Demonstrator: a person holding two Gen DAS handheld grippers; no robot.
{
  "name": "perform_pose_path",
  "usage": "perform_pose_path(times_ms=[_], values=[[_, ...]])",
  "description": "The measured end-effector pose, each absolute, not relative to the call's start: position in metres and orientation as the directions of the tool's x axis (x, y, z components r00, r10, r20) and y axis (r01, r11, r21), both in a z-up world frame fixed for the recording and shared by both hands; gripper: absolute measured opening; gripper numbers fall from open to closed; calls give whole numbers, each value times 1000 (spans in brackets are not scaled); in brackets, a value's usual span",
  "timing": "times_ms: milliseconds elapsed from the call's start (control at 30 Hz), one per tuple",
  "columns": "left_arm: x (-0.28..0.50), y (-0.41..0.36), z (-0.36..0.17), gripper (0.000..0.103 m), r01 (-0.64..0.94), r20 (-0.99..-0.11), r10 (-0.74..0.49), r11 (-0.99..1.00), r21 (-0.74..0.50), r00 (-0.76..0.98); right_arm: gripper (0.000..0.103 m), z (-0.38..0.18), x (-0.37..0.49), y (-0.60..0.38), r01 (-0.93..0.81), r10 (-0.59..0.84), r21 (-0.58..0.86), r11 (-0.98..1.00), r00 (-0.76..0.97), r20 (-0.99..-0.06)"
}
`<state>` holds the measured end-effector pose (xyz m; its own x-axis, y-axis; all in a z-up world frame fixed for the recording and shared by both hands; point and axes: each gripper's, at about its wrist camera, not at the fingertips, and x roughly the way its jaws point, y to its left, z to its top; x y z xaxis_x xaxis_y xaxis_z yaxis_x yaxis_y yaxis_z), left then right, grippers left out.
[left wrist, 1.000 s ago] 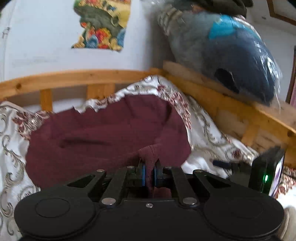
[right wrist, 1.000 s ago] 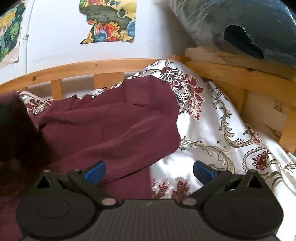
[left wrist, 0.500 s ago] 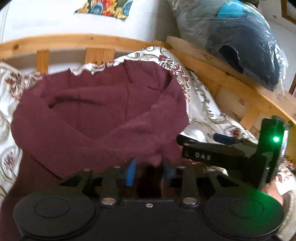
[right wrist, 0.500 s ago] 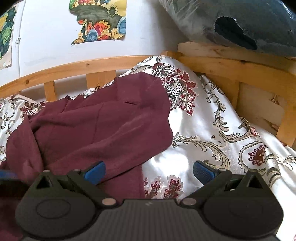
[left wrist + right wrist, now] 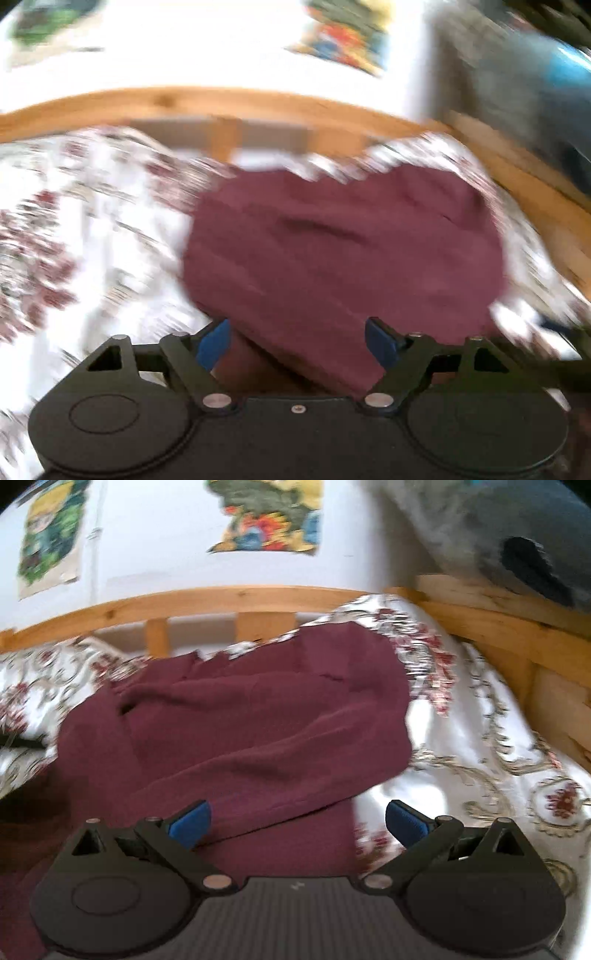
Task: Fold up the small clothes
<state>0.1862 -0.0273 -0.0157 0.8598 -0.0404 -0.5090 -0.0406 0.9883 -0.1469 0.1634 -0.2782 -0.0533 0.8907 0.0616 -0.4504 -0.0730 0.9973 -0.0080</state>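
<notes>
A maroon garment (image 5: 343,258) lies on the floral bedspread (image 5: 74,236), with one layer folded over the rest. It also shows in the right wrist view (image 5: 258,723). My left gripper (image 5: 297,343) is open and empty, just above the garment's near edge. The left wrist view is blurred by motion. My right gripper (image 5: 297,821) is open and empty over the garment's near right edge, with its right finger above the bedspread (image 5: 480,760).
A wooden bed rail (image 5: 221,598) runs along the back and down the right side (image 5: 517,635). A plastic-wrapped dark bundle (image 5: 517,535) rests on the right rail. Posters (image 5: 269,513) hang on the white wall behind.
My left gripper opened and let go of the garment fold it was pinching, then swung left. The fold now lies on the garment. My right gripper stayed open and moved a little left.
</notes>
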Motion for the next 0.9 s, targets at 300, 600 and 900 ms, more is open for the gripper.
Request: perform_pose_path(times_ms=[300, 600, 900], values=[[265, 49, -33, 54, -181, -560, 20, 956, -233, 829, 103, -66, 160, -256, -171, 130, -43, 984, 869, -478], [274, 60, -44, 4, -248, -609, 28, 928, -280, 793, 103, -67, 160, -258, -171, 132, -36, 985, 864, -485], [275, 63, -45, 41, -276, -660, 27, 921, -277, 751, 103, -71, 160, -253, -184, 126, -65, 981, 852, -509]])
